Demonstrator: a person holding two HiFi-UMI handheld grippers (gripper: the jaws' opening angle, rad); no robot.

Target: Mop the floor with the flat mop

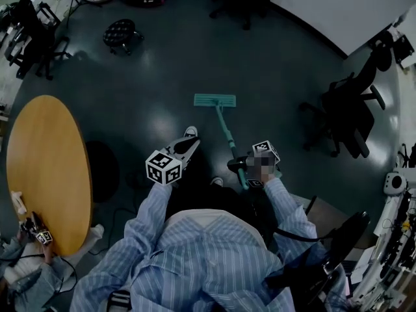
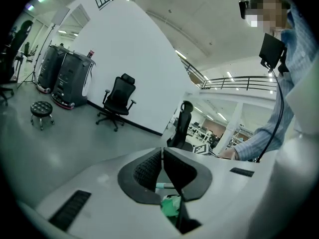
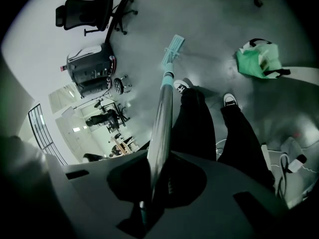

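A teal flat mop [image 1: 214, 100] lies pad-down on the dark floor [image 1: 162, 70] at the centre of the head view, just ahead of the person's white-soled shoes [image 1: 190, 132]. Its handle [image 1: 227, 138] slants from the pad down and to the right into the right tool [image 1: 238, 166], whose jaws are clamped round the pole. In the right gripper view, the pole rises from the clamped jaws to the mop pad in the upper middle of the frame. It passes just left of legs in dark trousers [image 3: 197, 128].

The left tool [image 1: 188, 146] sits to the left of the handle and apart from it, its marker cube [image 1: 162, 168] toward the lower left. In the left gripper view its jaws are pressed together with nothing pinched between the pads. They point across the room, where a black swivel chair [image 2: 118, 99] stands against a white wall [image 2: 134, 59].

A round wooden table [image 1: 45, 161] fills the left edge of the head view. A black stool [image 1: 120, 34] stands at upper left and a black office chair [image 1: 351, 116] at right. A green bag [image 3: 256, 59] lies on the floor at the upper right of the right gripper view. The person's striped blue shirt [image 1: 208, 259] fills the bottom of the head view.
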